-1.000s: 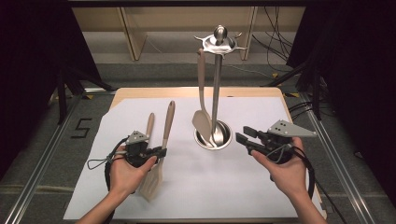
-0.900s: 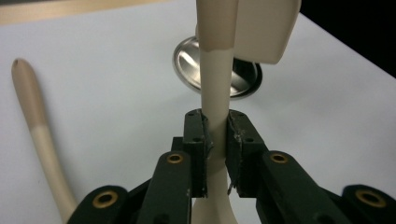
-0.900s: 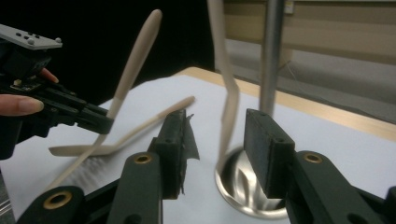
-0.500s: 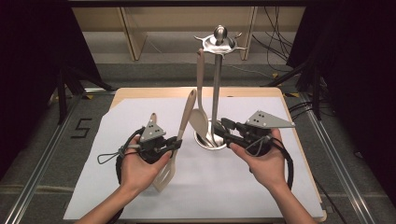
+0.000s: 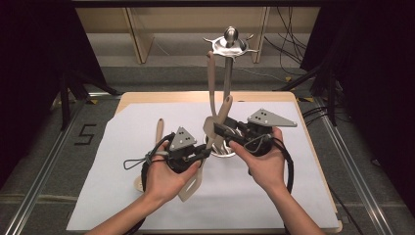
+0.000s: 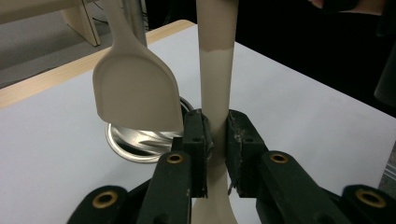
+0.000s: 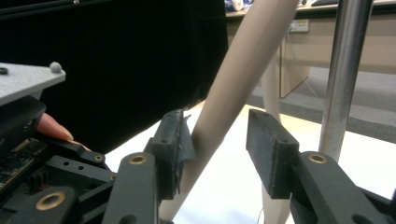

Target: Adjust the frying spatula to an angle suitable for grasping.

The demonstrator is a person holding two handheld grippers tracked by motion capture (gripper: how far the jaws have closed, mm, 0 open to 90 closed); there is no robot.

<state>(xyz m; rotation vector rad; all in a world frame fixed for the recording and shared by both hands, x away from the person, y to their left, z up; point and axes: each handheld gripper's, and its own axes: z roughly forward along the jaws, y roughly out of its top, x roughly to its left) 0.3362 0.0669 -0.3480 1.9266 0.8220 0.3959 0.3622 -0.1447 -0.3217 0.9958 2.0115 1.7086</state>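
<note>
Spatula raised toward stand; right gripper fingers opening around handle

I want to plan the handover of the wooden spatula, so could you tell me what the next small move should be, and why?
Probably close the right tool on the spatula handle. The handle already lies between its jaws; one pad is at the wood, the other stands clear. The left tool is clamped on the spatula lower down, so it should hold until the right tool grips.

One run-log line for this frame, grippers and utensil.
left gripper: shut on slotted turner | right gripper: open, jaws just opening, handle between | rack: spatula hanging
</note>
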